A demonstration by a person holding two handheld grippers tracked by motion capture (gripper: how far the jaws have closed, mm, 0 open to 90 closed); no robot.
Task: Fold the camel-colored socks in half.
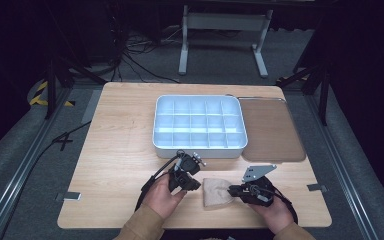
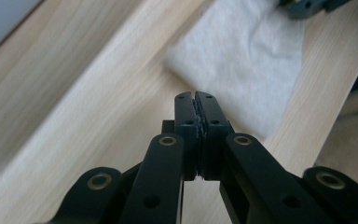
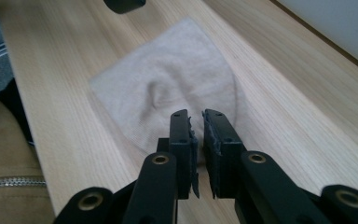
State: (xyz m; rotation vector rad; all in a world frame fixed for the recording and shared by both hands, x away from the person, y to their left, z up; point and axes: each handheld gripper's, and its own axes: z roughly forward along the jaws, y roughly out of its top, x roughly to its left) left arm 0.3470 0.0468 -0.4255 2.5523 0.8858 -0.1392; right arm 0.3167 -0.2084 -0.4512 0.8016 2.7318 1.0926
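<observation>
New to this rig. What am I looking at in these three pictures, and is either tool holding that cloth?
No robot here: a person holds a two-jaw tool in each hand at a wooden table. The high view is a fixed camera above, looking down; the left gripper and right gripper sit near the table's front edge. The other two pictures come from cameras riding on each tool, looking along its black jaws.

On the table lie a small beige cloth between the tools, a white compartment tray farther back, and a brown lid beside it.

The left gripper's jaws are shut on nothing, beside the cloth. The right gripper's jaws stand slightly apart at the cloth's edge; no cloth shows between them, so nothing looks gripped.
</observation>
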